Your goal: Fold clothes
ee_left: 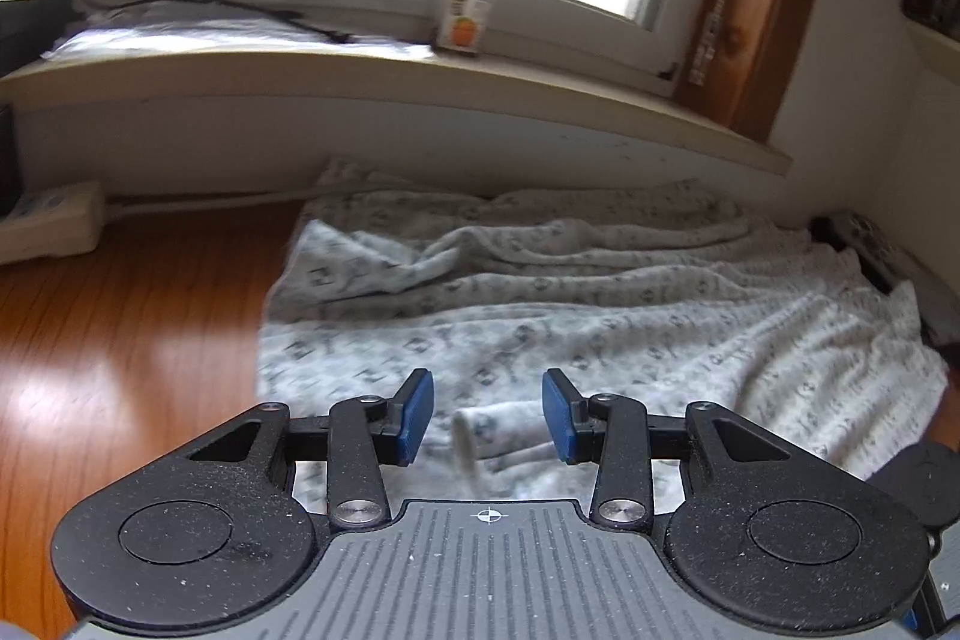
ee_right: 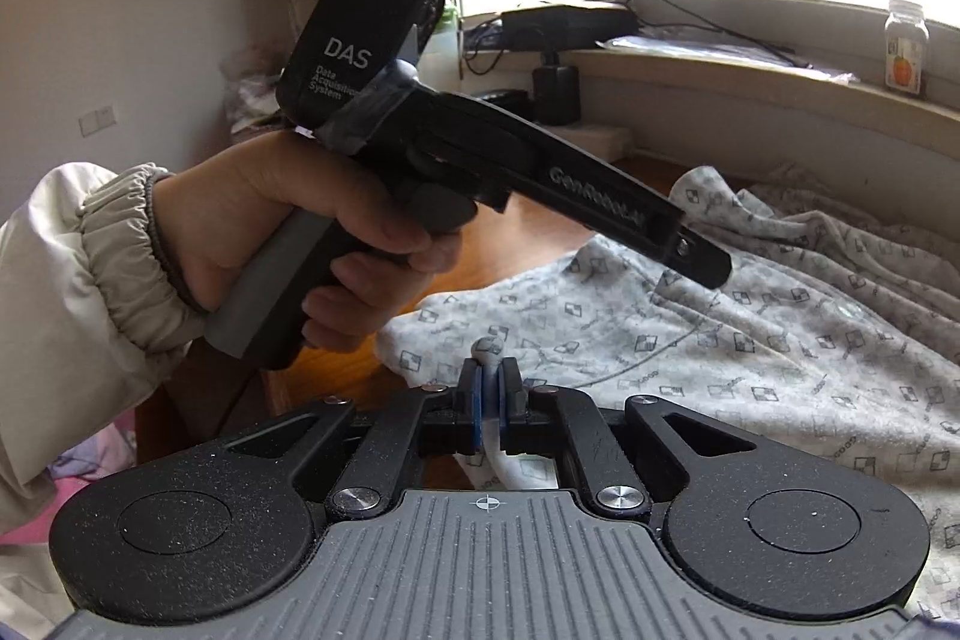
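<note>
my right hand-held gripper (ee_right: 491, 403) is clamped on an edge of the patterned garment (ee_left: 600, 316), which lies rumpled on the table below the windowsill (ee_left: 420, 70); my left hand-held gripper (ee_left: 487, 415) gapes empty above it. folding looks barely begun.

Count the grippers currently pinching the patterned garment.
1. The right gripper is shut on a fold of the garment; the left gripper hangs open above the cloth, gripping nothing.

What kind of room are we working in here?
Probably a bedroom or living room at home: a patterned garment lies on a wooden floor below a window sill holding a jar and cables.
</note>
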The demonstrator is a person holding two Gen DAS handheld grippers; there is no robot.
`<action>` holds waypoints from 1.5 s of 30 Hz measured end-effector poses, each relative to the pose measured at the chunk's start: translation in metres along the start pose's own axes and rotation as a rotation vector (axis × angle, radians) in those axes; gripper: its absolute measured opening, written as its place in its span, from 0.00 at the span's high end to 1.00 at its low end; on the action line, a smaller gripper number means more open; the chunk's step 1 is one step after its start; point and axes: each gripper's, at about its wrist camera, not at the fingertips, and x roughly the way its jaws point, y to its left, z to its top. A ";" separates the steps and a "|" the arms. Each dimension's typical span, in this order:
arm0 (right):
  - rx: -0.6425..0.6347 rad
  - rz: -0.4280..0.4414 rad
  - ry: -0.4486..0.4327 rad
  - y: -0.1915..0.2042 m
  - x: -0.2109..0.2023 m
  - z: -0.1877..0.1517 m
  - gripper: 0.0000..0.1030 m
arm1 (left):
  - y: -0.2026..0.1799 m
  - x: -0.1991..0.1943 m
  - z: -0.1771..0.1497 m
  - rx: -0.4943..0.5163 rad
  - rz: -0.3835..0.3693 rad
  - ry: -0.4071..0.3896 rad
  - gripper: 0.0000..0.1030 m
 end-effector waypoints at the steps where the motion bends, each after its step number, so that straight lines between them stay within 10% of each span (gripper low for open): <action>1: -0.004 -0.004 -0.006 0.001 -0.001 0.001 0.94 | -0.004 0.002 -0.001 0.026 0.006 0.009 0.59; 5: -0.019 -0.021 -0.031 0.003 -0.003 0.003 0.94 | -0.015 0.008 -0.004 0.124 0.046 0.027 0.64; 8: -0.033 -0.033 -0.057 0.005 -0.006 0.006 0.94 | -0.018 0.003 -0.006 0.165 0.068 0.014 0.96; 15: -0.011 -0.011 -0.090 0.003 -0.002 0.011 0.94 | -0.007 -0.025 0.013 0.100 0.107 -0.087 0.97; 19: 0.003 -0.002 -0.047 0.000 0.003 0.007 0.72 | 0.004 -0.017 0.013 0.049 0.117 -0.013 0.86; 27: 0.023 -0.190 -0.070 -0.048 -0.088 -0.014 0.67 | -0.021 -0.008 0.026 0.058 0.075 -0.087 0.26; 38: 0.243 -0.783 -0.006 -0.169 -0.326 -0.138 0.64 | -0.168 0.095 0.066 0.273 -0.196 -0.026 0.26; 45: 0.372 -0.805 -0.057 -0.192 -0.369 -0.177 0.64 | -0.247 0.175 0.066 0.377 -0.314 0.120 0.43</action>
